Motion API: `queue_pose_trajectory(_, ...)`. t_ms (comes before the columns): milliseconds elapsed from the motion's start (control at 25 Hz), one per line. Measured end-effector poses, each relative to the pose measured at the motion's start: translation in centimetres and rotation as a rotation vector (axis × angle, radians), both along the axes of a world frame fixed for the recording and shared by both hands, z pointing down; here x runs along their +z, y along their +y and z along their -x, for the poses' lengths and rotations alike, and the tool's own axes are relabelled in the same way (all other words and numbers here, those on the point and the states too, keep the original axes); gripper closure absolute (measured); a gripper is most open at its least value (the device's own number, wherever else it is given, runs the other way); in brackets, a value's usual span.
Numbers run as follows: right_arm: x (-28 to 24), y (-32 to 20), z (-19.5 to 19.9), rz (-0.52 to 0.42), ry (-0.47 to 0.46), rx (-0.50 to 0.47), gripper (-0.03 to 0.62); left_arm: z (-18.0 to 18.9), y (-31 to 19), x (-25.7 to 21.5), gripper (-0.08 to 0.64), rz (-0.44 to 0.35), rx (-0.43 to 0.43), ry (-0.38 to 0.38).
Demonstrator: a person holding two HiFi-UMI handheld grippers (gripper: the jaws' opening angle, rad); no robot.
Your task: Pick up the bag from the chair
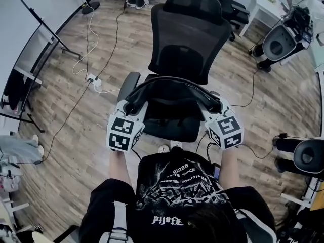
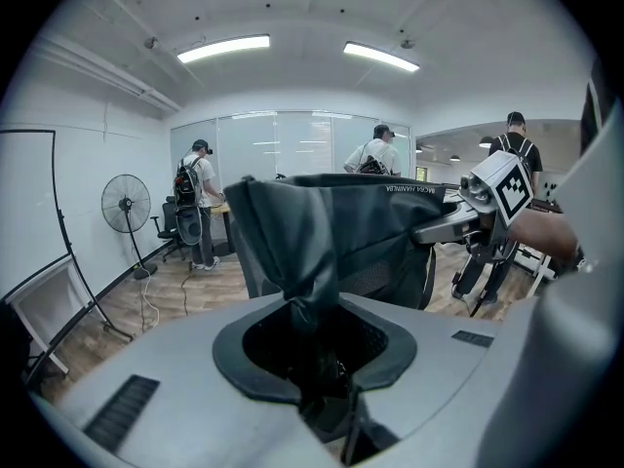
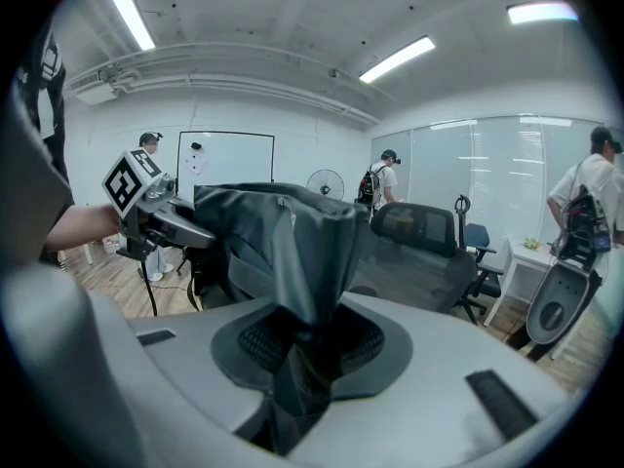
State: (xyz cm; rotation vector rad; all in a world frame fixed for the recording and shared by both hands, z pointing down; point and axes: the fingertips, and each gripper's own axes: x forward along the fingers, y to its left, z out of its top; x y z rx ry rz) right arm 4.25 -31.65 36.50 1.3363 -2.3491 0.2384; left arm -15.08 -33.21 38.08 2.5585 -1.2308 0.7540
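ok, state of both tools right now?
Left tool: closed on the bag.
Right tool: closed on the same bag.

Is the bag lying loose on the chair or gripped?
Gripped: the left gripper and right gripper are each shut on the bag, spread between them over the chair. Clear of the seat: cannot tell.

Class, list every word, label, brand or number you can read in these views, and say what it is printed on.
On the bag: pale capitals along its top edge, too warped to read.
On the person's black T-shirt: white lettering, upside down, too blurred to read.
On the left marker cube and right marker cube: square code patterns, no words.
Nothing can be quoted.
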Motion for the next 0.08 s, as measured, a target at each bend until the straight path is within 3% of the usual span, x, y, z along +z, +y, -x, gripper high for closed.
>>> queue_pose_trajectory(80,0.07,-0.15,-0.12,0.0,0.0,0.002,0.495,-0.13,-0.18,0.09,0.474,0.002,0.002,-0.002)
